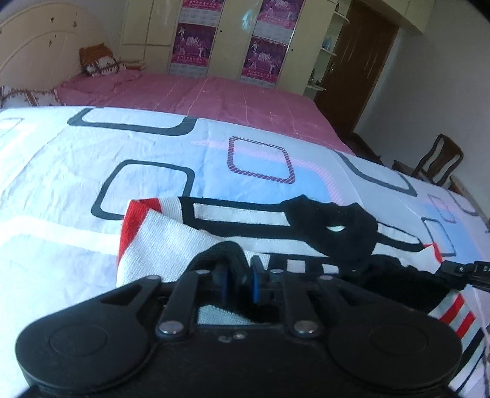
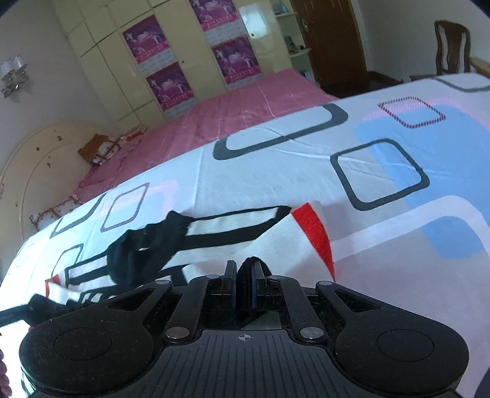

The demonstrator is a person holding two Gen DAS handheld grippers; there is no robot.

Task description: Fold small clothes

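Garment, white, black-red trim, on near bedsheet. Left gripper slightly spread, black hem apparently loose between; right gripper pinching hem, likely mid-fold.

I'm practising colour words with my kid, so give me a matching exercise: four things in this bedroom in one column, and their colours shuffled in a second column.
Things:
1. garment
2. far bedsheet
3. wardrobe
4. chair

Colours:
A. cream, with purple posters on it
B. dark brown wood
C. white with black stripes and a red edge
D. pink

Pairs: 1-C, 2-D, 3-A, 4-B
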